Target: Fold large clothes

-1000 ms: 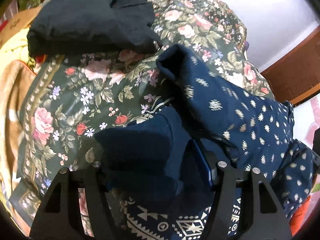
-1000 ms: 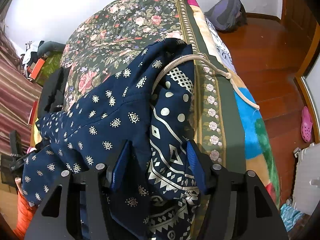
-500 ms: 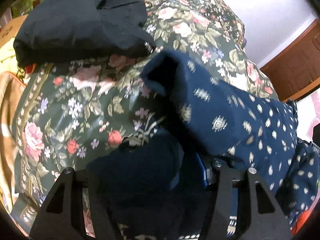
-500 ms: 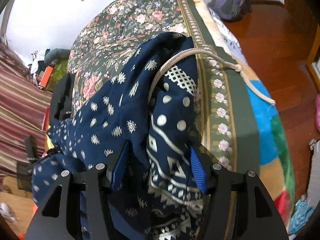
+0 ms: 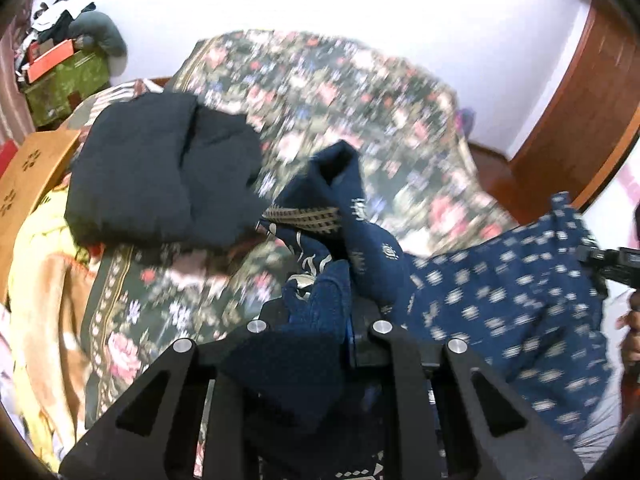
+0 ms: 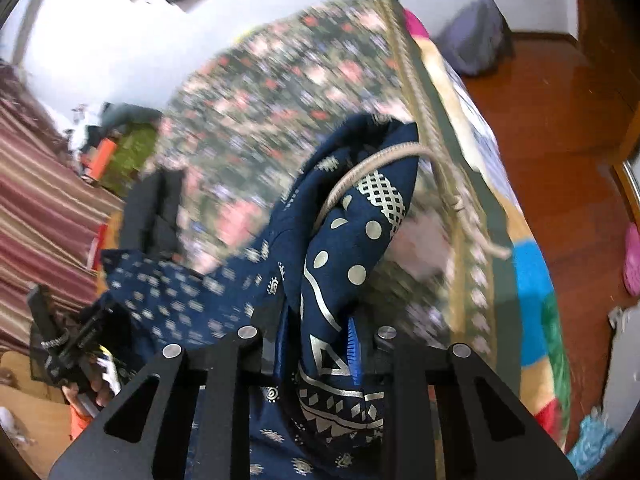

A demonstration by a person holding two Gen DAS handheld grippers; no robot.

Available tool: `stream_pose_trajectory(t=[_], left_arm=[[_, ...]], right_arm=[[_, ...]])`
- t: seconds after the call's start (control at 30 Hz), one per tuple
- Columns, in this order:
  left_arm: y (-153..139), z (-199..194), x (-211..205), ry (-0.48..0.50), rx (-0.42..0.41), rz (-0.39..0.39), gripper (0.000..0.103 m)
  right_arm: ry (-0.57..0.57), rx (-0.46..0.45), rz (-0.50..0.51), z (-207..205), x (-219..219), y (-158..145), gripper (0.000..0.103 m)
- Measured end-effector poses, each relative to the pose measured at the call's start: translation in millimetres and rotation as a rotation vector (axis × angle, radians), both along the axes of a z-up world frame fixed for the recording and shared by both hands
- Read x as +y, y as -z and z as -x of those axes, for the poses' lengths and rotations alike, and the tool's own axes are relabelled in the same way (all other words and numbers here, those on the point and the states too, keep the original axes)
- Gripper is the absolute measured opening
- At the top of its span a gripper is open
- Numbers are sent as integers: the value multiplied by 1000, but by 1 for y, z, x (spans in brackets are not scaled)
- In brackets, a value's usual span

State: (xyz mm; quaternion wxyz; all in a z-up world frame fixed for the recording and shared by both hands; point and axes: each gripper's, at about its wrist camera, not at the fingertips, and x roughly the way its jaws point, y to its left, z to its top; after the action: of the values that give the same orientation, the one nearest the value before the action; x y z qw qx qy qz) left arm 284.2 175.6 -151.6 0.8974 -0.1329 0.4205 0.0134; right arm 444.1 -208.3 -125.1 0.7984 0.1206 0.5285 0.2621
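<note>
Your left gripper (image 5: 316, 316) is closing on a bunched fold of the navy patterned garment (image 5: 500, 300), and the cloth now fills the gap between its jaws; a second ago those jaws stood much wider around the same fold. Your right gripper (image 6: 320, 340) is closing too, with the garment's banded edge (image 6: 340, 280) pinched between the blue pads, where earlier the cloth hung loosely between them.

Both views now look from higher up than before. The white wall (image 5: 360, 0) and the far end of the bed fill the top of the left view, which earlier showed only bedding close up. The floral bedspread (image 5: 320, 80) is blurred in both views.

The garment stretches between your two hands above the near part of the bed, and its far end pokes up just beside the black folded clothing (image 5: 160, 168), which lies where it did on the bedspread. The cream cord (image 6: 460, 200) loops over the garment's top end and trails towards the bed's edge, as before.
</note>
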Motion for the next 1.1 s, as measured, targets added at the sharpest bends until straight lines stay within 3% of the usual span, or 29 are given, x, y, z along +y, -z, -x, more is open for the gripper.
stream_pose_trajectory(t=[0.17,0.37,0.63,0.73,0.93,1.1], left_arm=[[-32,-10,12,-16,-65,15,17],[-47,-33,49,-84,-118,-3,17],[15,-75,101,-149,7,49,17],[41,-81,111,-176,56,62,20],[60,-72,123,-225,125,151,24],[40,-49,113,-215,131,61,24]], right_arm=[[-54,-104,-6,-12,37,-34,21],[-65,-190,67,-42,78,-31,20],[-48,-152,261,-78,101,32,21],[-42,-134,290,-84,98,50,25],[-56,-136,299,-70,84,40,30],[-93,-214,363,-34,80,14,30]])
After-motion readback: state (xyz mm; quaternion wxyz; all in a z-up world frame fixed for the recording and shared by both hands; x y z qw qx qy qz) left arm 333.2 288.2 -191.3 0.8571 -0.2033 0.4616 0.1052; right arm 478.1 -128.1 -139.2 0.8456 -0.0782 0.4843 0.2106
